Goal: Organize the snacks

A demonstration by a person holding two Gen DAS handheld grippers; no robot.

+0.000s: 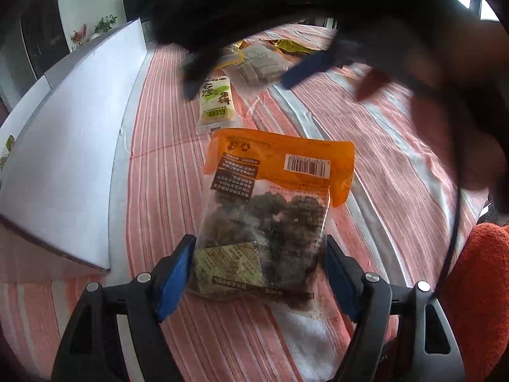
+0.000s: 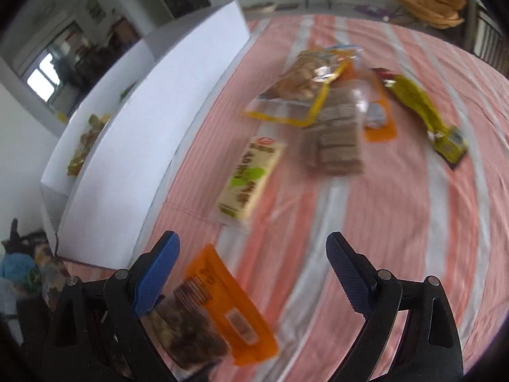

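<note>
An orange-topped clear bag of dark snacks [image 1: 270, 203] lies on the striped cloth, its lower end between the blue pads of my left gripper [image 1: 259, 251], which touch both its sides. It also shows in the right wrist view [image 2: 216, 315]. My right gripper [image 2: 253, 254] is open and empty above the cloth; it passes blurred across the top of the left wrist view [image 1: 305, 70]. A cream and green packet [image 2: 251, 178] lies beyond, also in the left wrist view [image 1: 216, 102].
A white open box [image 2: 152, 133] stands along the left, with a snack bag inside [image 2: 86, 140]. Farther out lie a clear bag of brown wafers [image 2: 334, 133], a bag of biscuit sticks [image 2: 305, 79] and a yellow-green packet [image 2: 426, 114]. An orange cloth [image 1: 477, 286] sits at right.
</note>
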